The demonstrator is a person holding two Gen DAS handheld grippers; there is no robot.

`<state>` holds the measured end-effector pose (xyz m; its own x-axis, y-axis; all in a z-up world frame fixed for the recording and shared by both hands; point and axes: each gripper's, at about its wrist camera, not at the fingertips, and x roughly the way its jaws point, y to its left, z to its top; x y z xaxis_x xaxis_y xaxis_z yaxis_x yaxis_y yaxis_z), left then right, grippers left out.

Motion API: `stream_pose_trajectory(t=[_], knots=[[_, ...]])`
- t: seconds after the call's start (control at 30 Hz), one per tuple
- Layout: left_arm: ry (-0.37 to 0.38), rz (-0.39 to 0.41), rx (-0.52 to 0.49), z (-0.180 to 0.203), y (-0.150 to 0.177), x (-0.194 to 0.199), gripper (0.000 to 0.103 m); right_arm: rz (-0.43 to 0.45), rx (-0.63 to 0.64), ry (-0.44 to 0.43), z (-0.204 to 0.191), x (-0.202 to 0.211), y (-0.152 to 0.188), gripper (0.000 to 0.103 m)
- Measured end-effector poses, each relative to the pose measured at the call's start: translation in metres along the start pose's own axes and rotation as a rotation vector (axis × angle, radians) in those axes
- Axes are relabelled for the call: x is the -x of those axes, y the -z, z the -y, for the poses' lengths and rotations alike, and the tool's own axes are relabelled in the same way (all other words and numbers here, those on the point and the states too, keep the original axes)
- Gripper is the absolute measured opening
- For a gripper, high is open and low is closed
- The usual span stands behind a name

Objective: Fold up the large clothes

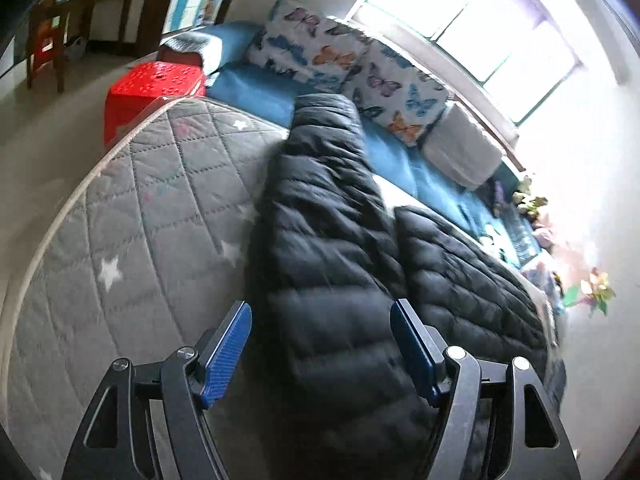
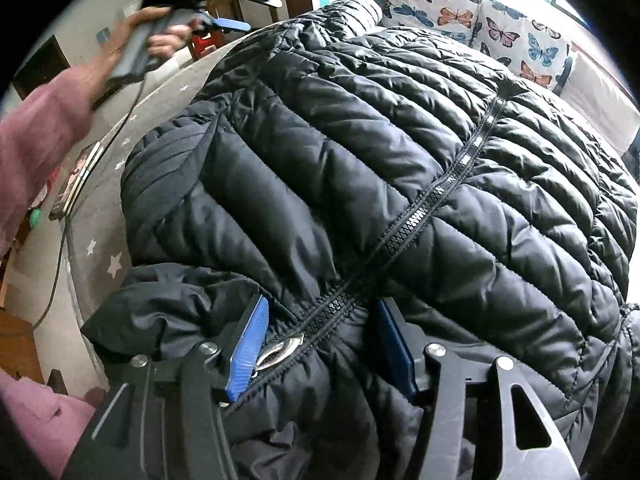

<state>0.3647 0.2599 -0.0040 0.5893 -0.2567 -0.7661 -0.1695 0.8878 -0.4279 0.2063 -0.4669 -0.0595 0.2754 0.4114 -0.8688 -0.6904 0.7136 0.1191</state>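
A lived-in bedroom in a home: a bed with a grey star-quilted mattress [image 1: 132, 216] fills the left wrist view, with butterfly-print pillows [image 1: 344, 60] at about one o'clock under a bright window [image 1: 480, 28]. A red plastic stool [image 1: 152, 92] stands beside the bed at eleven o'clock. Beyond it is a wooden table [image 1: 92, 0].

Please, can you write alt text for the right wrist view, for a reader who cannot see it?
A black puffer jacket, zipped shut, fills the view on a grey star-patterned mattress. The right tool straddles its zipper pull at the bunched collar. The open left tool is raised at upper left.
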Motion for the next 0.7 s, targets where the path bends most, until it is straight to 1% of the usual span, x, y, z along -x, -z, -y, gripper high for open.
stream_pose_trajectory(t=[0.07, 0.2, 0.27, 0.33, 0.4, 0.47, 0.5, 0.53, 0.57, 0.6, 0.63, 0.67, 0.7], knots=[[-0.015, -0.023, 0.014, -0.005, -0.017, -0.019, 0.076, -0.001, 0.004, 0.000, 0.001, 0.001, 0.000, 0.062], [0.077, -0.052, 0.091, -0.017, -0.043, -0.052, 0.076, -0.006, 0.001, -0.008, 0.005, -0.001, -0.003, 0.064], [0.113, -0.047, 0.135, -0.024, -0.054, -0.064, 0.076, -0.008, -0.001, -0.013, 0.004, -0.002, -0.004, 0.064], [0.151, -0.048, 0.159, -0.029, -0.062, -0.076, 0.076, -0.008, 0.000, -0.015, 0.004, -0.002, -0.005, 0.065], [0.183, -0.080, 0.193, -0.036, -0.071, -0.094, 0.076, -0.009, -0.001, -0.016, 0.004, -0.003, -0.006, 0.066], [0.229, -0.101, 0.237, -0.043, -0.078, -0.110, 0.074, -0.009, -0.002, -0.018, 0.004, -0.002, -0.006, 0.066], [0.246, -0.102, 0.251, -0.046, -0.082, -0.116, 0.072, -0.009, -0.003, -0.020, 0.004, -0.003, -0.007, 0.066], [0.261, -0.093, 0.261, -0.048, -0.084, -0.121, 0.068, -0.008, -0.004, -0.022, 0.004, -0.003, -0.007, 0.066], [0.272, -0.082, 0.265, -0.050, -0.088, -0.126, 0.054, -0.007, -0.004, -0.023, 0.004, -0.003, -0.007, 0.067], [0.278, -0.070, 0.269, -0.052, -0.092, -0.130, 0.043, -0.005, -0.006, -0.025, 0.004, -0.003, -0.007, 0.067], [0.282, -0.061, 0.274, -0.054, -0.094, -0.133, 0.038, -0.003, -0.008, -0.027, 0.005, -0.003, -0.007, 0.068], [0.287, -0.048, 0.278, -0.056, -0.095, -0.135, 0.025, -0.003, -0.011, -0.028, 0.005, -0.003, -0.007, 0.068], [0.289, -0.039, 0.279, -0.056, -0.095, -0.135, 0.015, -0.002, -0.012, -0.029, 0.005, -0.004, -0.007, 0.068]])
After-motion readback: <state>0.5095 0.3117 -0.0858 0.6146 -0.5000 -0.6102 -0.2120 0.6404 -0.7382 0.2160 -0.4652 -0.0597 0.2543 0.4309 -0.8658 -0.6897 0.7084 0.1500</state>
